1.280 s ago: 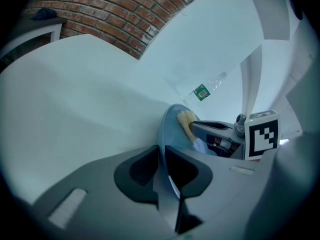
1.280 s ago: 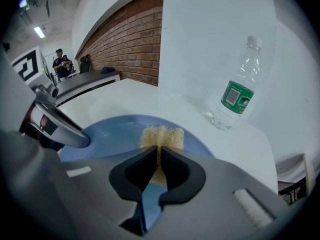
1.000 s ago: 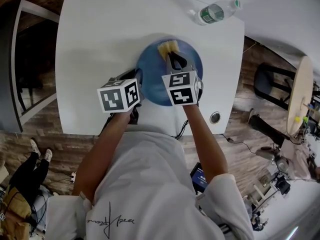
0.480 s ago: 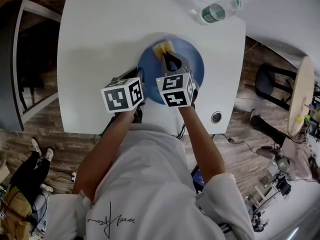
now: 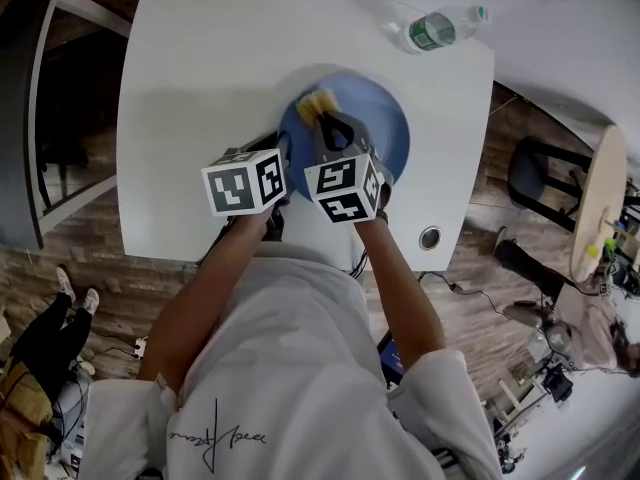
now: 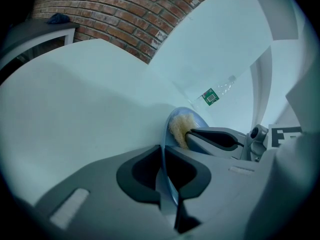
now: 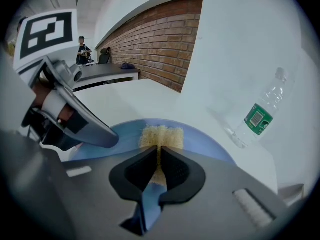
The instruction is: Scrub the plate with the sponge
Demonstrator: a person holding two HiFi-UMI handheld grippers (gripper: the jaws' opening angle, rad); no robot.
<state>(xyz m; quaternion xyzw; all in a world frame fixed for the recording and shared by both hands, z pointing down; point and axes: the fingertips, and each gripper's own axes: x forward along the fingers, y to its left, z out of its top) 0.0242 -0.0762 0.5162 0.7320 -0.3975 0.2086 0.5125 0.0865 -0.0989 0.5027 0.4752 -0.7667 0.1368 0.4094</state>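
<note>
**Plate clamped at the rim, sponge on its far left part**

A white tabletop spreads out in front of you, with wood-plank floor round it and a brick wall beyond. The blue plate lies on that tabletop, nearer your edge than the far one and a little right of the middle.

The yellow sponge rests against the plate's face, on its far left part as the head view shows it.

Your right claw is clenched on the sponge. The near end is pinched thin between the two dark pads, and the rest spreads out past the fingertips over the blue surface.

Your left claw is clamped on the plate's near left rim. In the left gripper view the thin blue edge runs straight between its pads, which press on it from both sides.

The two claws sit just beside each other over the near left of the plate. Their marker cubes stand side by side in the head view.

Past the plate's far right edge, apart from it, a clear plastic bottle with a green label lies on its side. A small round grommet is set into the tabletop near its right front corner. Your white-sleeved arms reach in from the near edge.
</note>
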